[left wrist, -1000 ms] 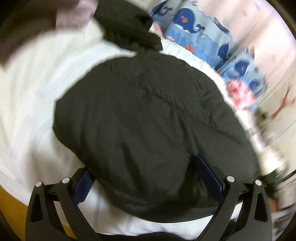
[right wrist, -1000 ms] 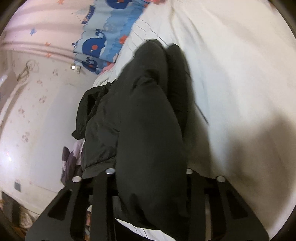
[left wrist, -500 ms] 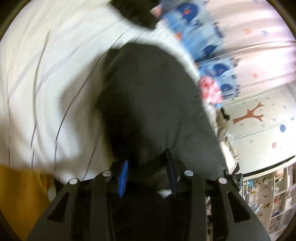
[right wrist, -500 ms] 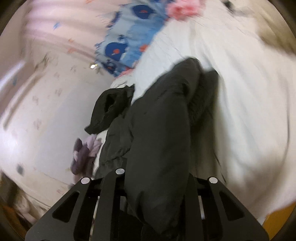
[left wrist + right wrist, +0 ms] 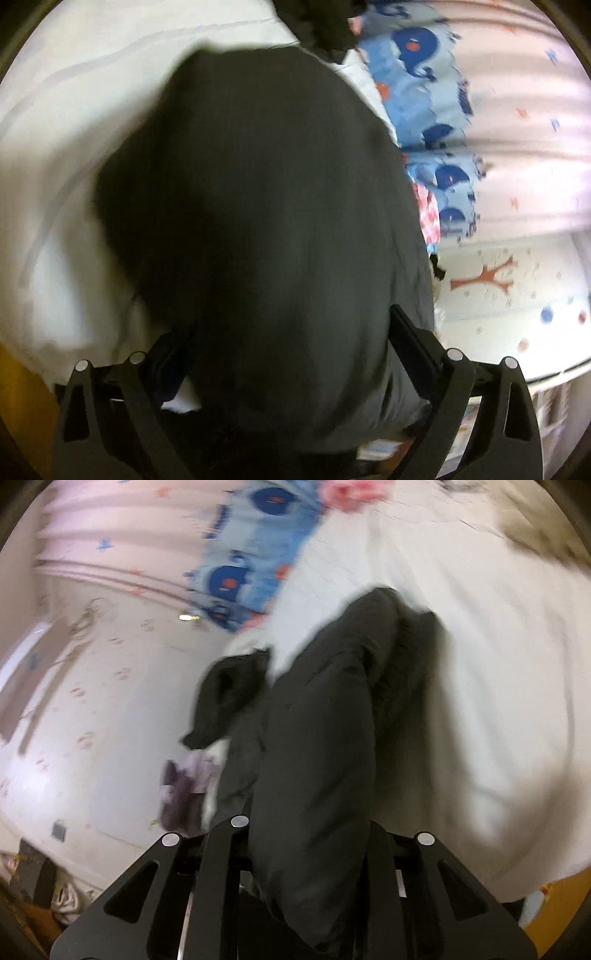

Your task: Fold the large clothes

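The right gripper point(image 5: 310, 834) is clamped on a fold of the dark padded jacket point(image 5: 325, 738), whose long axis runs away over the white bedsheet point(image 5: 480, 664). The left gripper point(image 5: 288, 343), just reopened wide, straddles the jacket unpinched.

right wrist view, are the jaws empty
No, a bunched fold of the dark jacket is clamped in the right gripper.

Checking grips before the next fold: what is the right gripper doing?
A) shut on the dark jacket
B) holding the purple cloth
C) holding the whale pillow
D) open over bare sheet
A: the right gripper has its jaws closed tight on a fold of the dark jacket.
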A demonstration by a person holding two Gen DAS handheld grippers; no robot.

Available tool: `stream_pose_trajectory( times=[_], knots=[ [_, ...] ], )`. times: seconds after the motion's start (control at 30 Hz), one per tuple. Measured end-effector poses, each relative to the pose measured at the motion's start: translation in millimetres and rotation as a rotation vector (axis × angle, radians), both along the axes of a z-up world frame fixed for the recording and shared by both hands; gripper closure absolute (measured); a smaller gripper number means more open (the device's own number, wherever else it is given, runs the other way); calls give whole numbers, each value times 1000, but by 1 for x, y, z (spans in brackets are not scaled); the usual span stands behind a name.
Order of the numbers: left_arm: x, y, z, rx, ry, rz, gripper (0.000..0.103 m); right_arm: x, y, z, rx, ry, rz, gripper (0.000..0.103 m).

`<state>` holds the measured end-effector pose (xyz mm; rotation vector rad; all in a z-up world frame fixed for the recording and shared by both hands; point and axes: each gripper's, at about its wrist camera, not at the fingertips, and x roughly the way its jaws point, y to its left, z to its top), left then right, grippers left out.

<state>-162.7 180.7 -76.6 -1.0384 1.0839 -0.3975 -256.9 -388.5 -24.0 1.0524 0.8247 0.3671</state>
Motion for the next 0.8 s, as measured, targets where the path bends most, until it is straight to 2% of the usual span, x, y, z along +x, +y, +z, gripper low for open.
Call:
stream_pose_trajectory(
  times=[0.03, 0.07, 0.1, 0.13, 0.17, 0.23, 0.27, 0.3, 0.37, 0.43, 0.47, 0.5, 0.57, 0.63, 0.7, 0.73, 0.8],
  knots=[
    [1, -3, 1, 3, -14, -2, 21, -4, -2, -12, 8, 33, 4, 79],
    [1, -7, 5, 21, -34, -13, 41, -7, -3, -20, 12, 48, 1, 76],
    [-2, -11, 15, 61, -75, -30, 48, -18, -7, -24, 14, 51, -12, 72],
    [-5, -14, 24, 95, -112, -42, 60, -26, -11, -22, 2, 48, -30, 68],
    [-10, -18, 34, 137, -149, -55, 68, -36, -16, -18, -29, 50, -63, 67],
    [-27, -30, 59, 256, -248, -85, 72, -63, -38, 0, -118, 51, -178, 63],
    [-36, -36, 68, 303, -292, -105, 72, -68, -45, 8, -175, 58, -224, 62],
    [-47, -43, 75, 359, -336, -132, 72, -76, -49, 27, -285, 53, -279, 61],
    [-53, -46, 73, 395, -345, -162, 72, -67, -37, 66, -446, -18, -289, 58],
    [-49, -32, 57, 342, -282, -139, 64, -39, -6, 94, -553, -100, -229, 53],
    [-43, -24, 50, 293, -244, -113, 57, -19, 17, 106, -611, -138, -179, 50],
    [-38, -12, 41, 223, -195, -73, 56, 2, 41, 115, -663, -170, -125, 47],
    [-31, 7, 27, 137, -135, -12, 45, 53, 95, 126, -757, -229, -11, 47],
    [-28, 15, 16, 70, -96, 23, 40, 97, 138, 128, -825, -251, 50, 47],
    [-21, 18, 9, 27, -56, 43, 36, 150, 180, 116, -894, -233, 104, 47],
    [-19, 16, 7, 20, -49, 46, 34, 169, 196, 102, -942, -205, 123, 47],
    [-13, 12, 3, 5, -27, 46, 28, 201, 227, 54, -991, -104, 214, 46]
  ],
)
